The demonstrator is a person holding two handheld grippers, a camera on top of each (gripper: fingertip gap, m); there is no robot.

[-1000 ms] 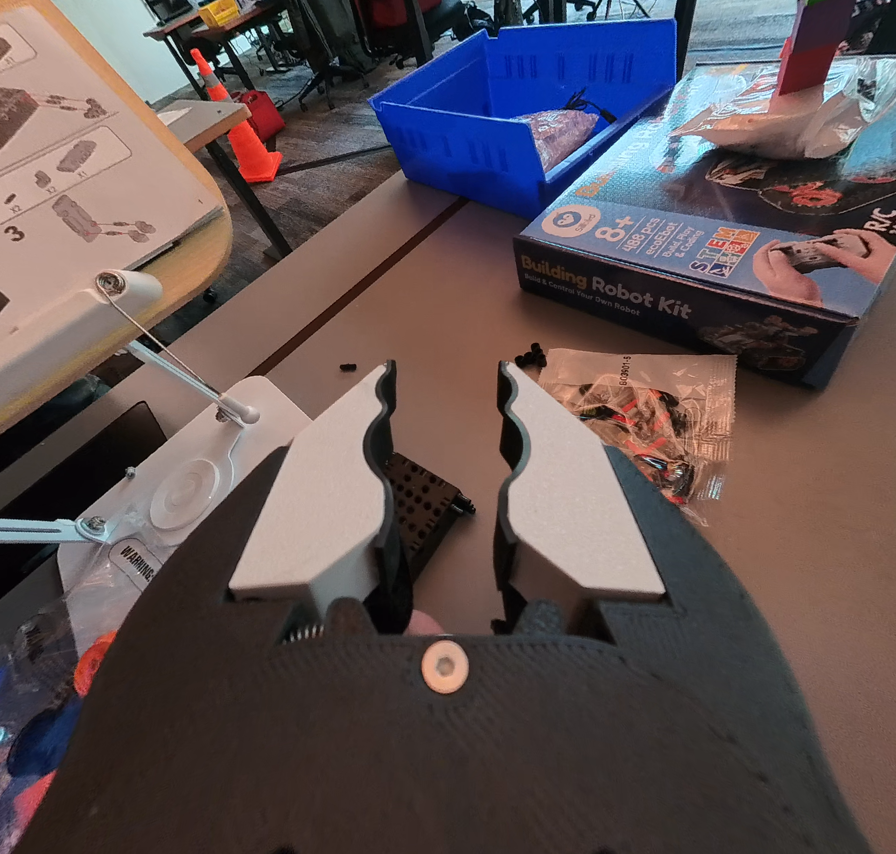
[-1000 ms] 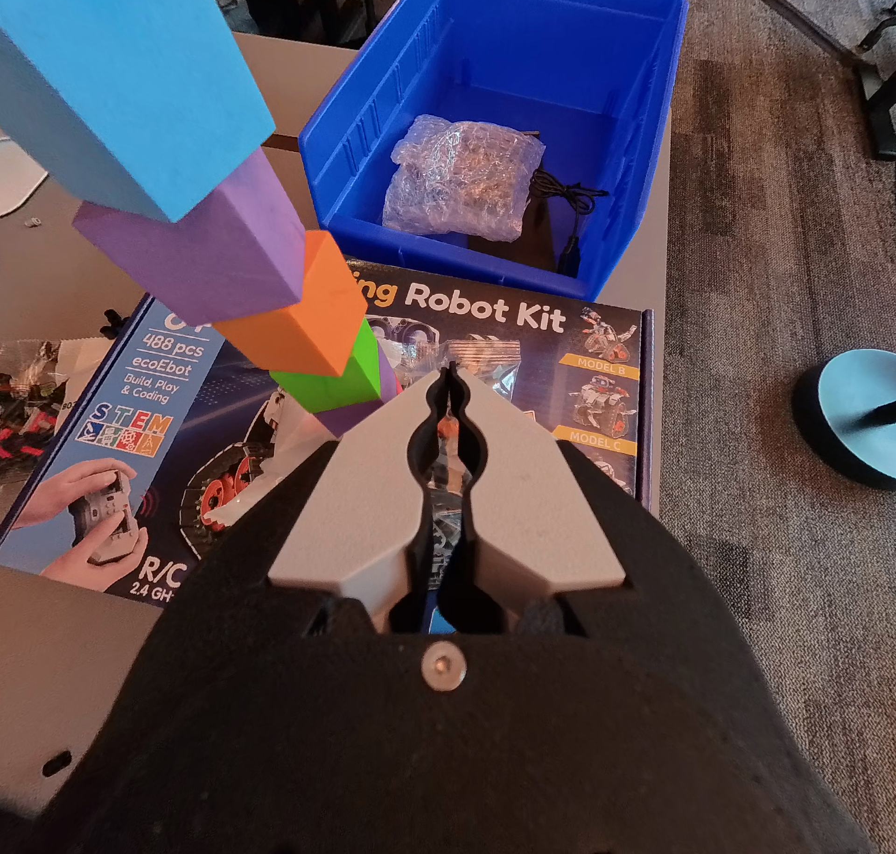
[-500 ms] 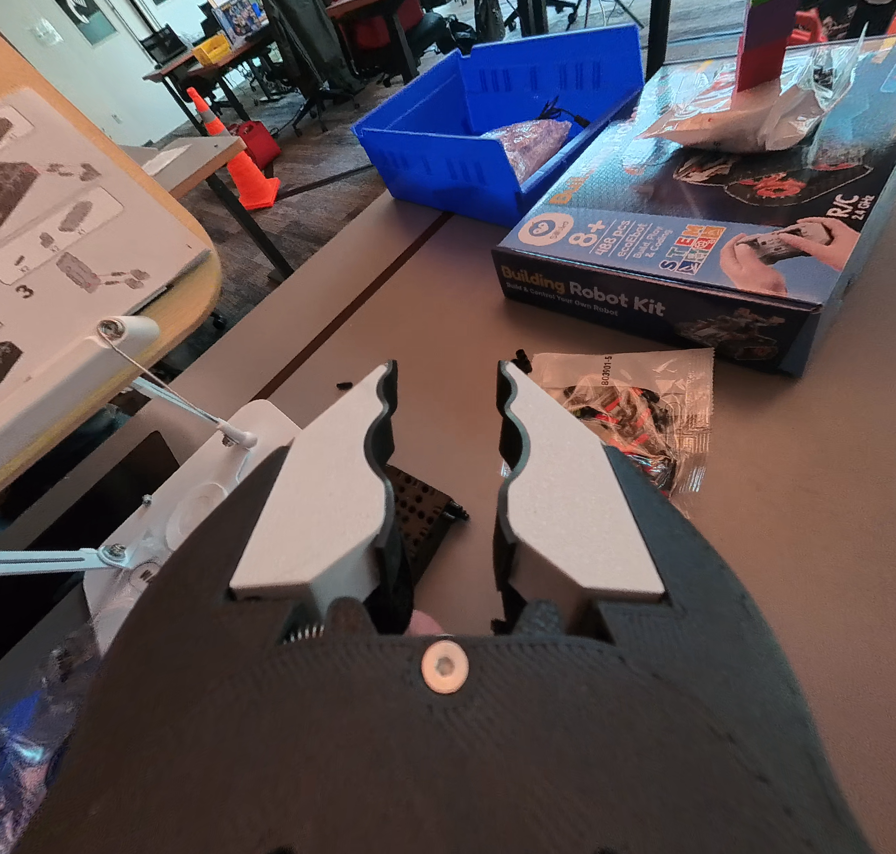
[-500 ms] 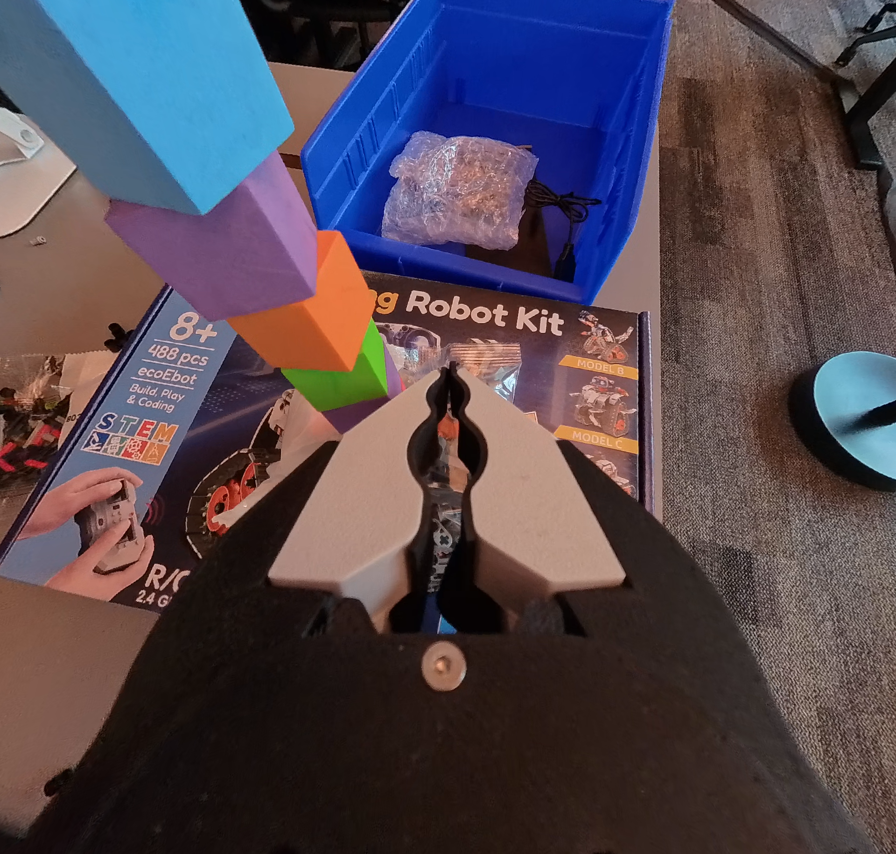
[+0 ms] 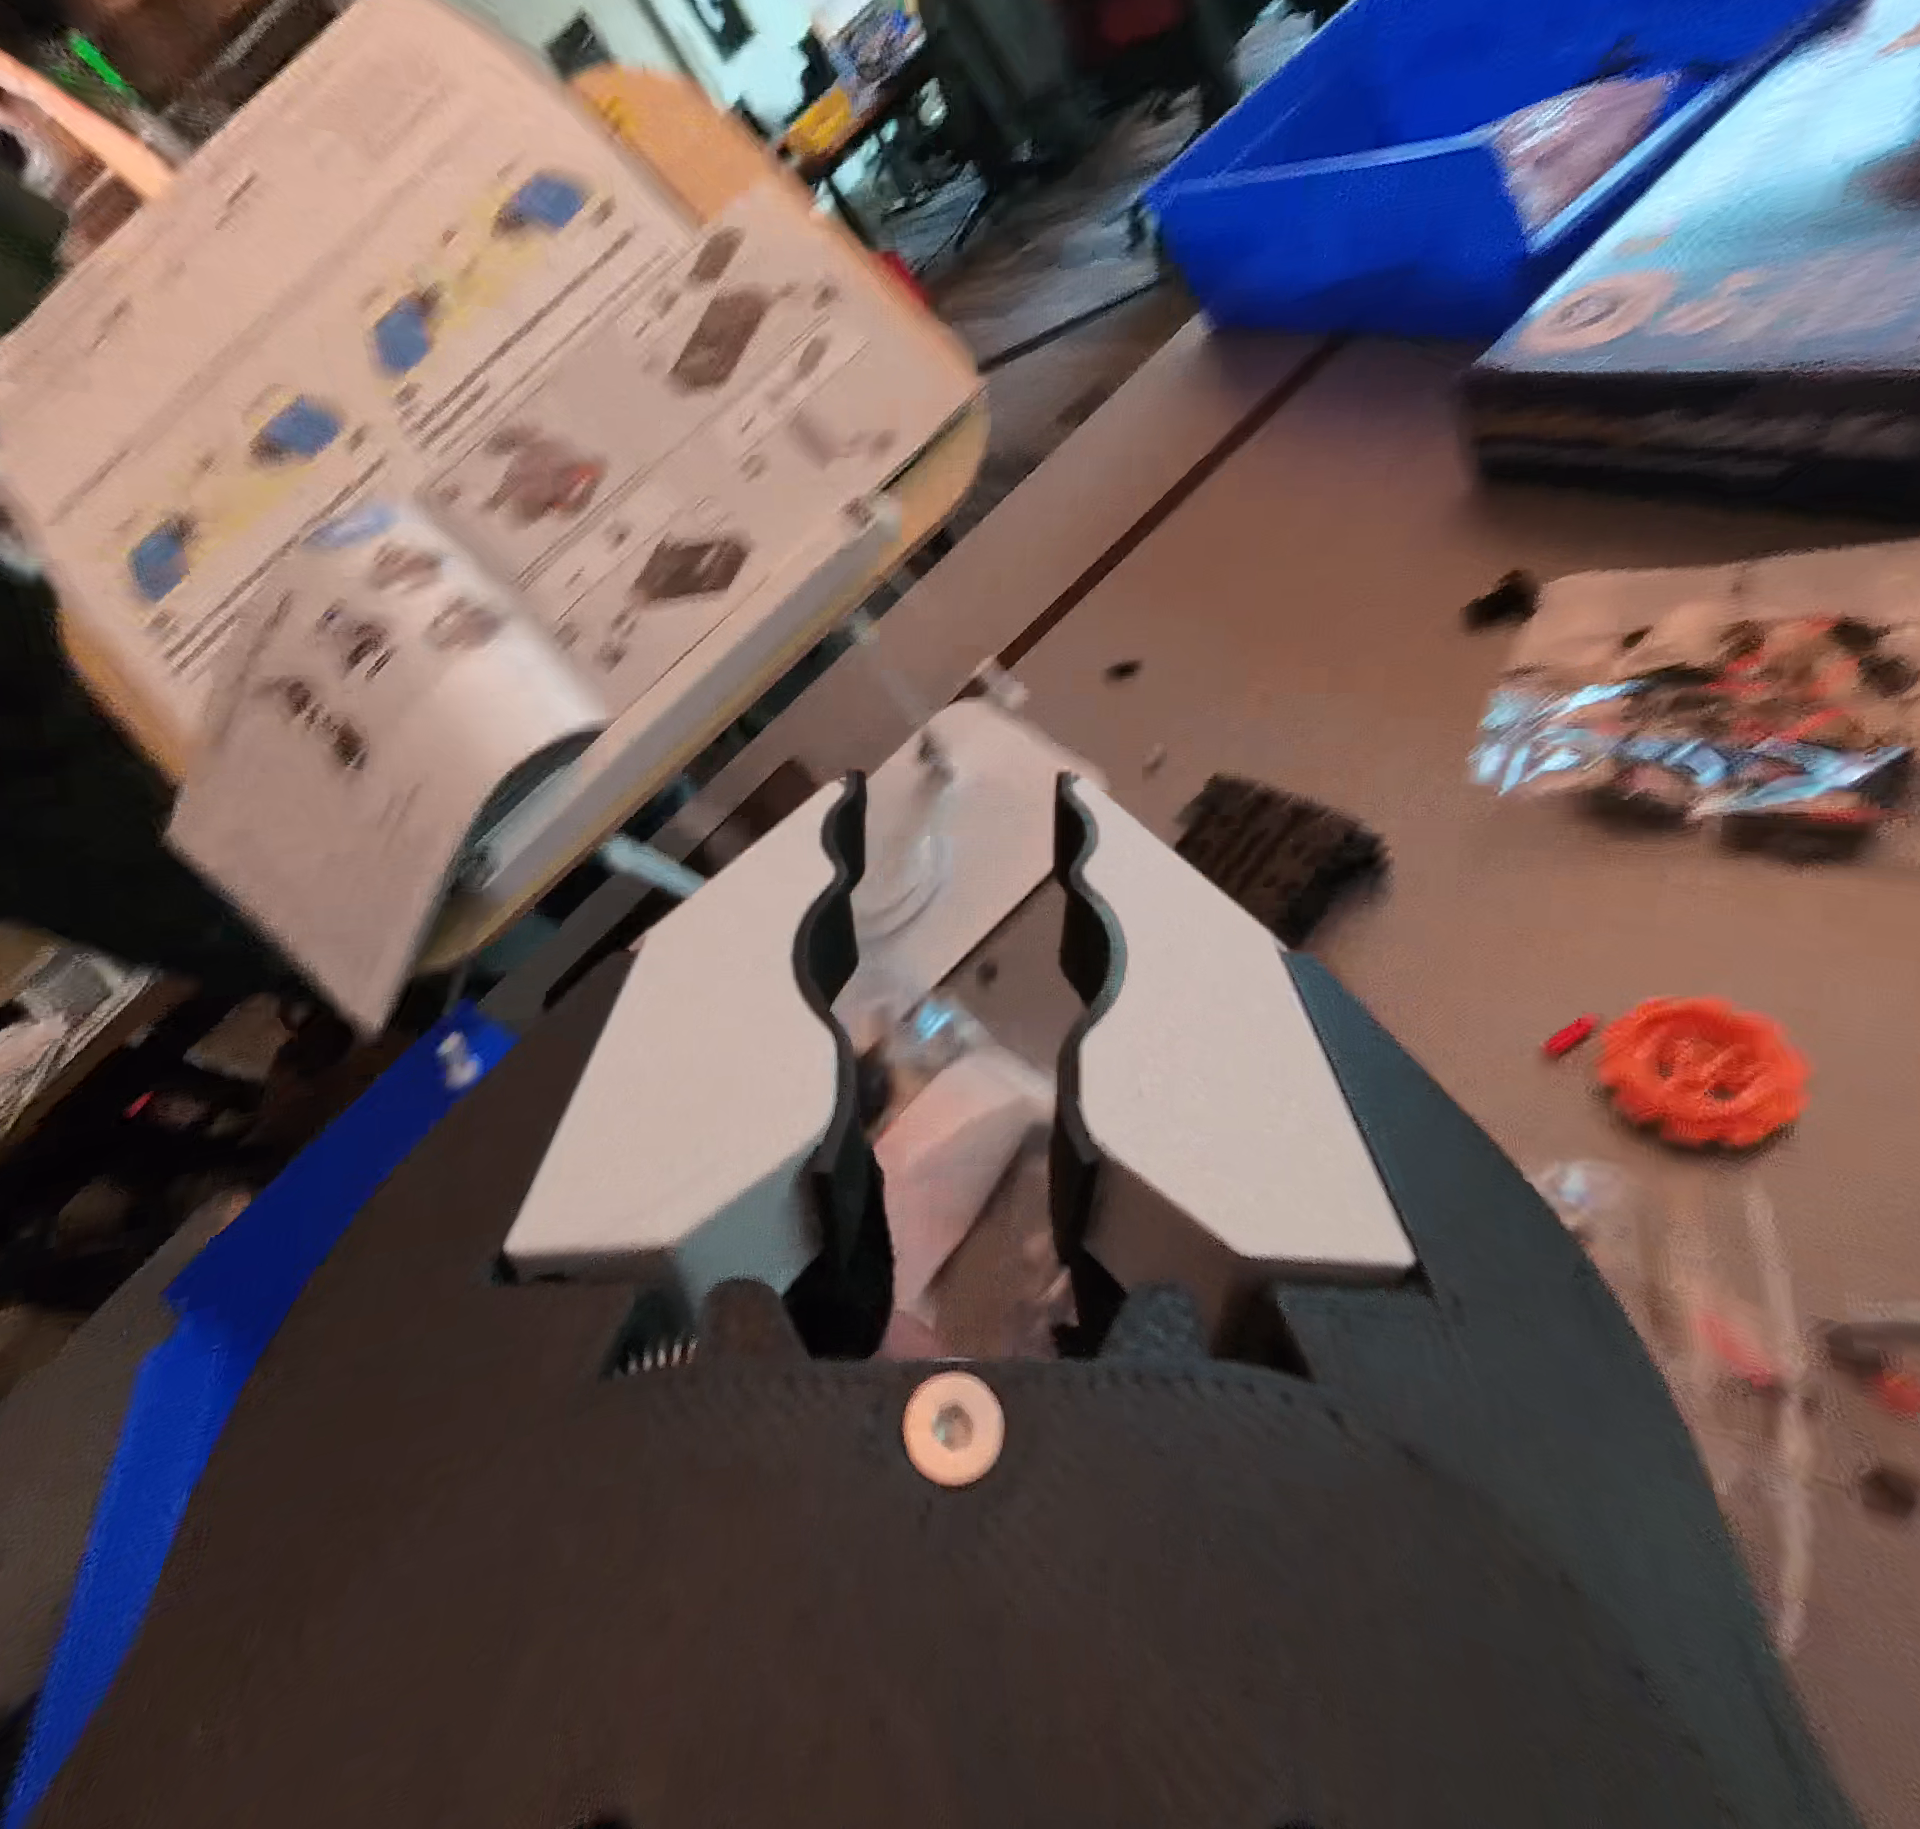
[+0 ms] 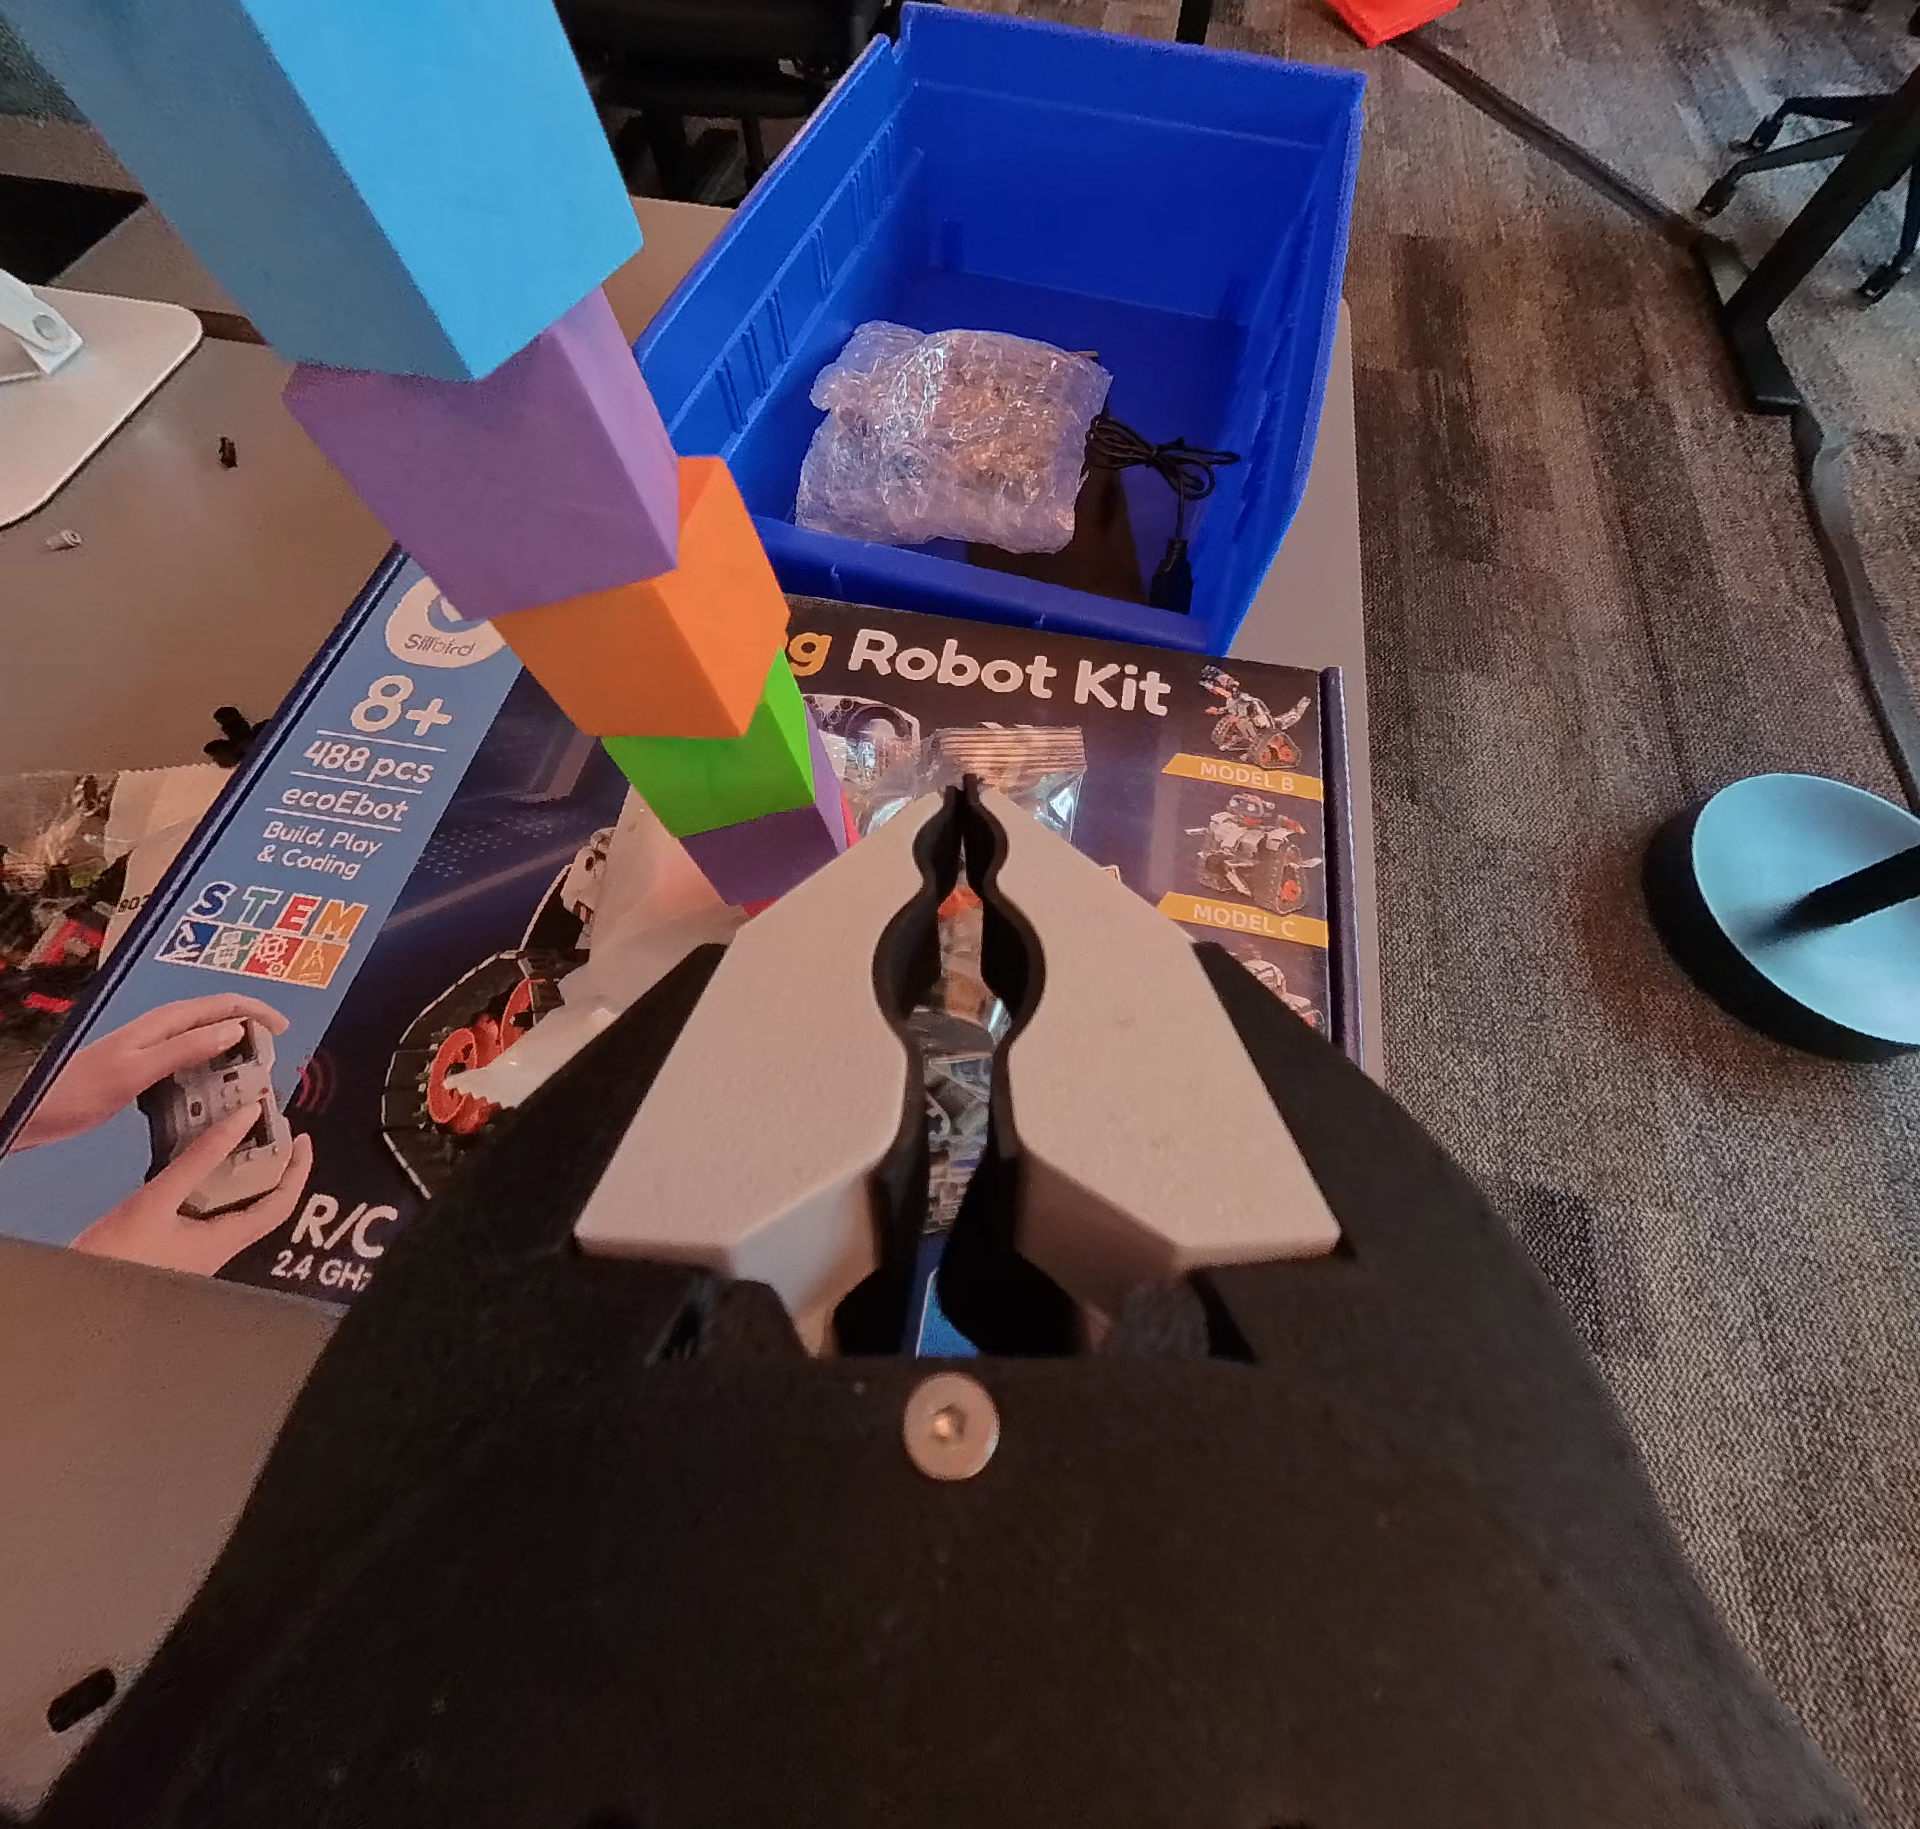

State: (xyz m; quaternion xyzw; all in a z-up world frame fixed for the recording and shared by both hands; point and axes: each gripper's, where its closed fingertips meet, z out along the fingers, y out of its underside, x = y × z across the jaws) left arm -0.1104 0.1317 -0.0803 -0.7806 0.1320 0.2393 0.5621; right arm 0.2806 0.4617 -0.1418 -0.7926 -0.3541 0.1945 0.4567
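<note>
My right gripper [image 6: 961, 792] is shut on a clear plastic bag of small parts [image 6: 1023, 756] and holds it over a blue robot kit box [image 6: 997, 678]. More of the bag shows through the gap between the fingers. A stack of coloured blocks [image 6: 499, 460] rises from beside the left finger; its base is hidden. My left gripper [image 5: 956, 792] is open and empty above the table, over a white stand base [image 5: 966, 844]. This view is blurred. An open instruction booklet [image 5: 416, 408] stands to its left, and a black perforated plate [image 5: 1283, 860] lies just right of its fingertips.
A blue bin [image 6: 1132, 44] behind the box holds a bubble-wrap bundle [image 6: 951, 439] and a black cable [image 6: 1164, 460]. An orange gear [image 5: 1704, 1073] and another bag of parts [image 5: 1683, 751] lie on the table. The table's right edge drops to carpet with a round base [image 6: 1787, 906]. Some 50 cm of space lies between my two pairs of fingers. The black perforated plate [image 5: 1283, 860] lies around 20 cm away from my left fingertips.
My left gripper has swung back and to the left, bringing the booklet and the orange gear into view. It stays open. My right gripper stays shut and has tilted slightly.
</note>
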